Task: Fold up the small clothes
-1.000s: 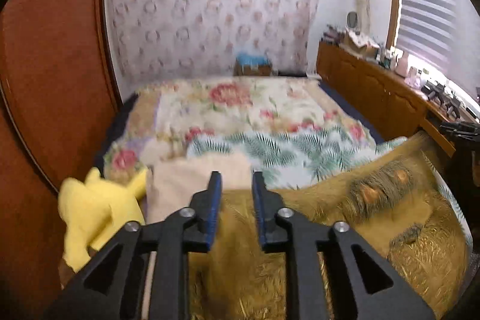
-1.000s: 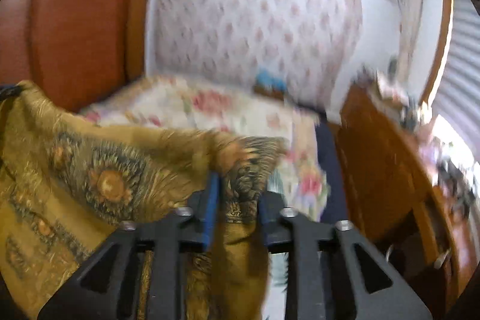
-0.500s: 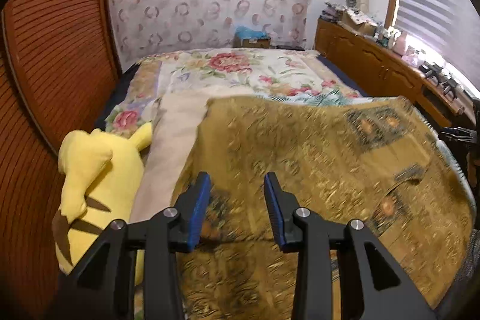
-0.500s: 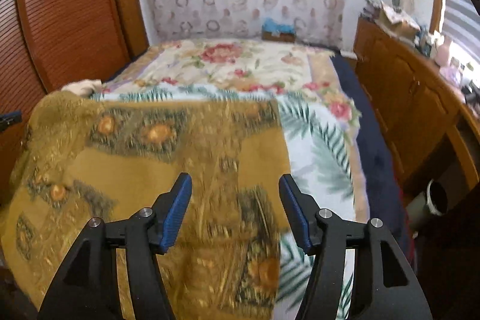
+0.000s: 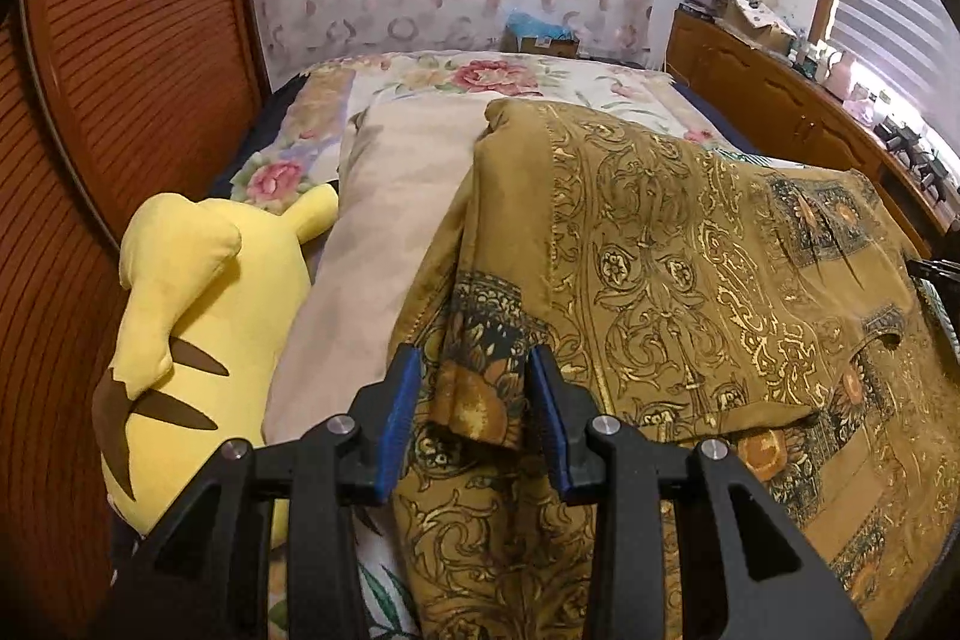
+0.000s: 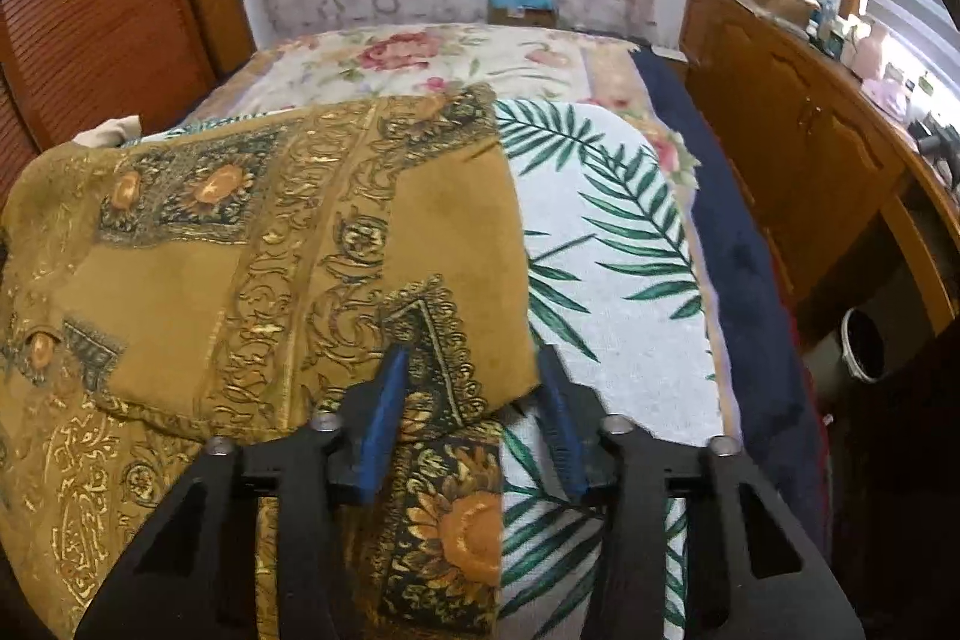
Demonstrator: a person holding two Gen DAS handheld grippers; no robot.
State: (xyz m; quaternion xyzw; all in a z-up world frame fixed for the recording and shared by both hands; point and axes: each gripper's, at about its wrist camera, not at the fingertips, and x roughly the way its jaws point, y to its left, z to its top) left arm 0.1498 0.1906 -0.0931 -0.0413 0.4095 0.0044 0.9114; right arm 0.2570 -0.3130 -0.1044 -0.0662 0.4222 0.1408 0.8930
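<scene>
A mustard-gold garment (image 5: 660,250) with a gold scroll and sunflower print lies spread on the bed, its upper layer folded over the lower one. My left gripper (image 5: 473,364) hangs low over its left edge, open, with a raised fold of the cloth between the blue pads (image 5: 396,418) but not pinched. In the right wrist view the same garment (image 6: 240,250) fills the left half. My right gripper (image 6: 473,358) straddles the folded layer's near right corner. Its jaws are closing, and the pads stand apart from the cloth.
A yellow plush toy (image 5: 198,292) and a beige pillow (image 5: 390,220) lie left of the garment, against a ribbed wooden panel (image 5: 120,70). A palm-leaf sheet (image 6: 612,268) and floral quilt (image 5: 498,76) cover the bed. A wooden cabinet (image 6: 810,148) and a bucket (image 6: 864,346) stand at the right.
A second ago both grippers held the garment up, shut on it. Both let go and sank; the garment now lies folded on the bed. The right jaws have narrowed since half a second ago.
</scene>
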